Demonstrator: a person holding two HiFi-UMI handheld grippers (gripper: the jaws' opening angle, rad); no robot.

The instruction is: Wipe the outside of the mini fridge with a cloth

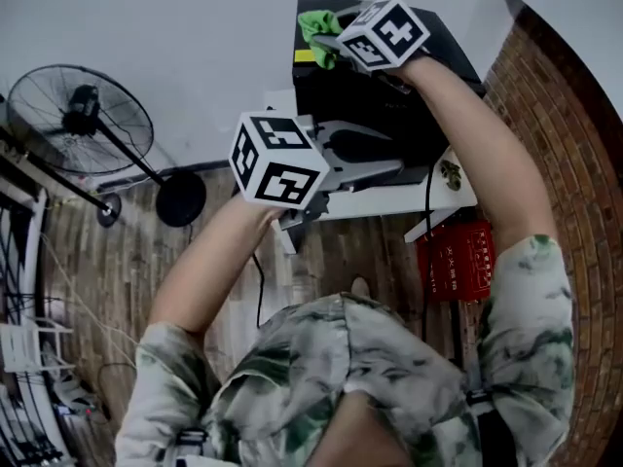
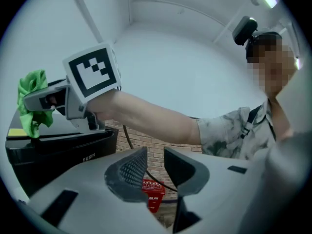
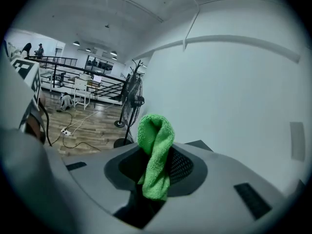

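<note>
The black mini fridge (image 1: 409,86) stands on a white table (image 1: 375,200) against the white wall. My right gripper (image 1: 329,43) is at the fridge's top left corner, shut on a green cloth (image 1: 317,27) that bunches out past its jaws. The right gripper view shows the cloth (image 3: 156,150) pinched upright between the jaws of that gripper (image 3: 157,168). My left gripper (image 1: 389,156) hovers in front of the fridge, lower down, jaws slightly apart and holding nothing. The left gripper view shows its own jaws (image 2: 155,165), the fridge (image 2: 53,155) and the cloth (image 2: 30,99).
A black pedestal fan (image 1: 83,115) stands on the wooden floor at left. A red crate (image 1: 456,259) sits under the table's right end, beside a brick wall (image 1: 574,163). A dark cable (image 1: 259,290) hangs to the floor.
</note>
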